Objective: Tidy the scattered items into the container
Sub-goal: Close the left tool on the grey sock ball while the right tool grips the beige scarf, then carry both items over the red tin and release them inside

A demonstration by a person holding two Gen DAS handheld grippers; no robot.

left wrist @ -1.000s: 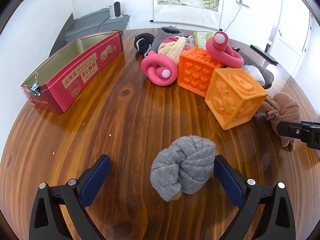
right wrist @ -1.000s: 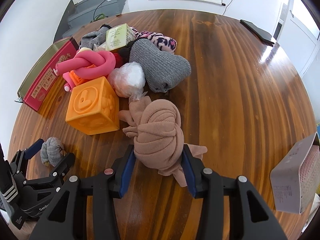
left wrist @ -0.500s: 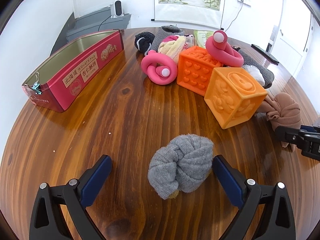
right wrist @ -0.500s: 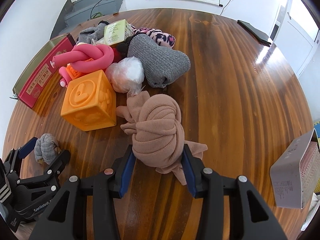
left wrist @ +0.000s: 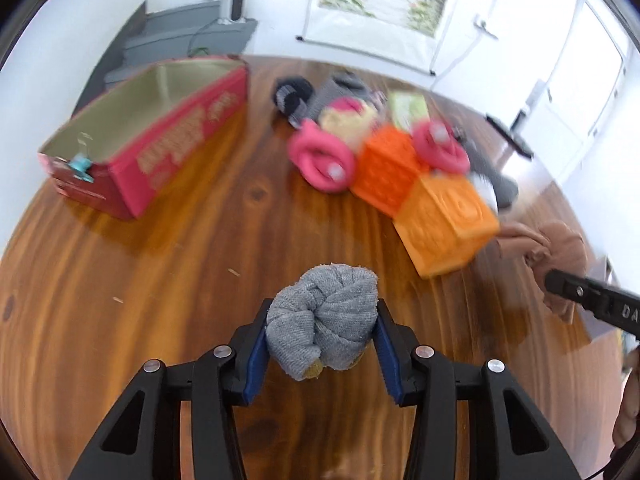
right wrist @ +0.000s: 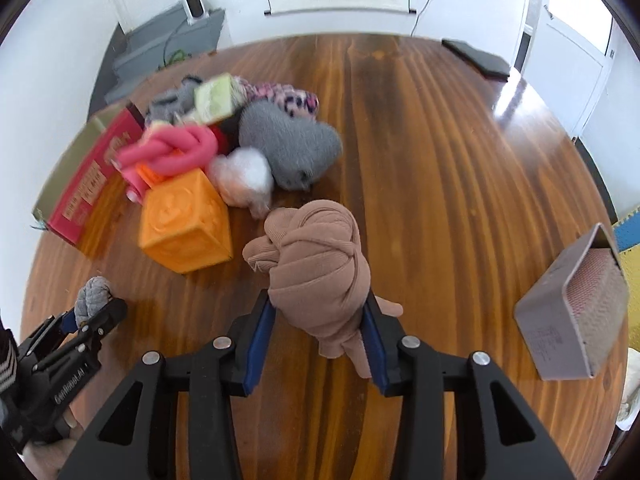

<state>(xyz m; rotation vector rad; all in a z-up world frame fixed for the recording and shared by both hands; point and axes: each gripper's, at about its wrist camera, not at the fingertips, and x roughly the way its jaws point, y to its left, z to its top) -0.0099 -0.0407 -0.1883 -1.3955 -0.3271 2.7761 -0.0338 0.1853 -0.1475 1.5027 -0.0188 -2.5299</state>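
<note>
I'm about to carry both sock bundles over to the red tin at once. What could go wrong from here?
1. The tan sock bundle in the right tool has a loose tail hanging below the pads; it could snag or unravel.
2. The left tool, whose jaws have just been closing, pinches the grey sock bundle only at its sides; soft fabric may slip.
3. The orange cube and the pile lie between the right tool and the red tin.

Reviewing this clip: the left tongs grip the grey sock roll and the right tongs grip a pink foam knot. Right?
Not quite. The left tongs do grip the grey sock roll, but the right tongs grip the tan sock bundle, as the right wrist view shows.
</note>
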